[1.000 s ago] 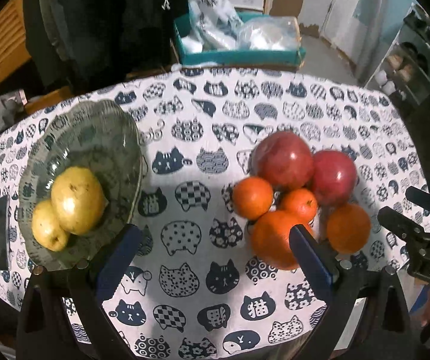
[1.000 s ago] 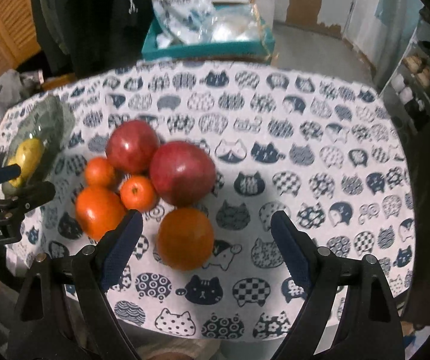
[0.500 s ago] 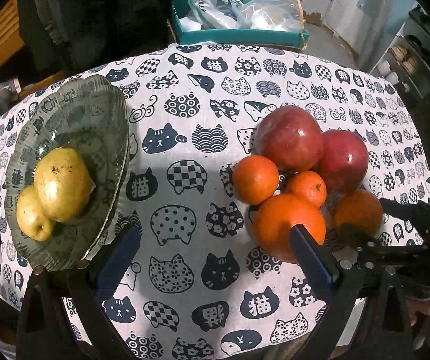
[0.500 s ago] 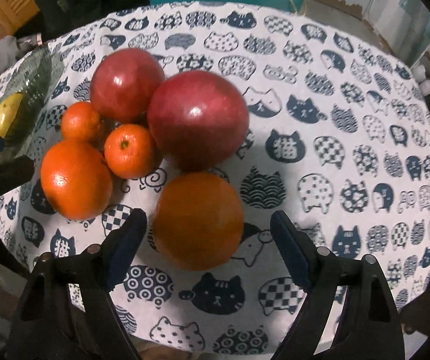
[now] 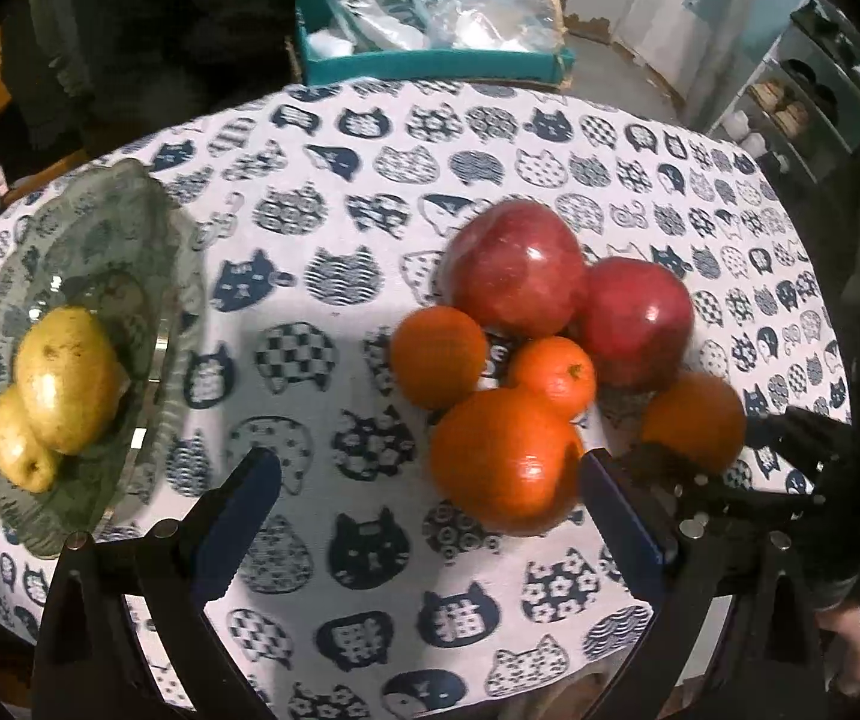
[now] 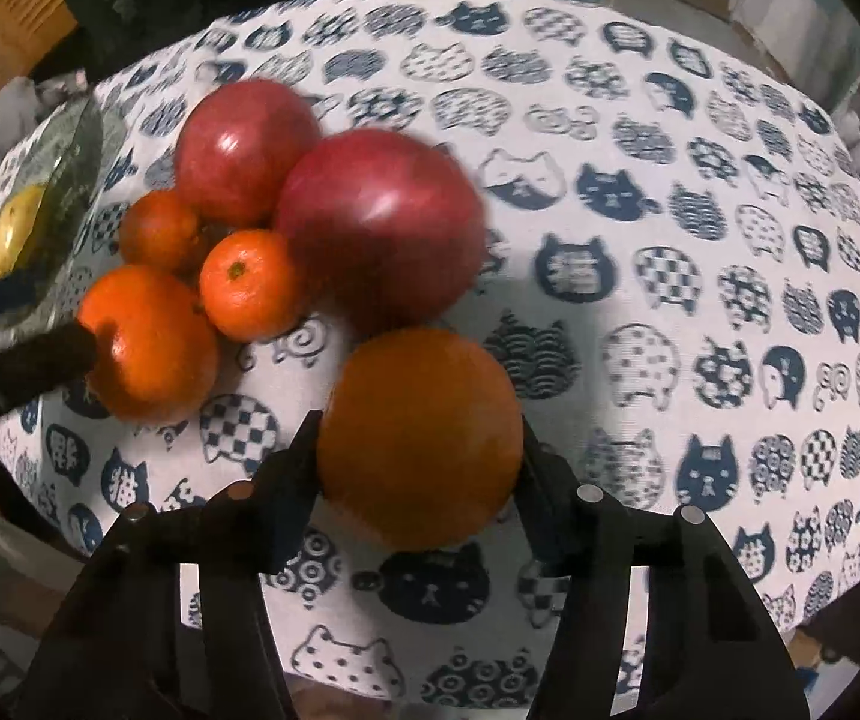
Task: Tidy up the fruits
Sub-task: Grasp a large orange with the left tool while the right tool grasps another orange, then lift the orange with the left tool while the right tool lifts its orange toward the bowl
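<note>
Both fingers of right gripper (image 6: 420, 450) seemingly clamp the orange (image 6: 420, 438); left gripper (image 5: 430, 510) spread wide.

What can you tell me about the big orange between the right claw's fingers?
The large round orange has a dull, evenly orange rind, slightly blurred, with no stem visible. It sits at the near right edge of the fruit cluster on the cat-print tablecloth, just in front of the big red apple. The right claw is shut on it, one black finger pressed against each side. Whether it has left the cloth cannot be told.
</note>
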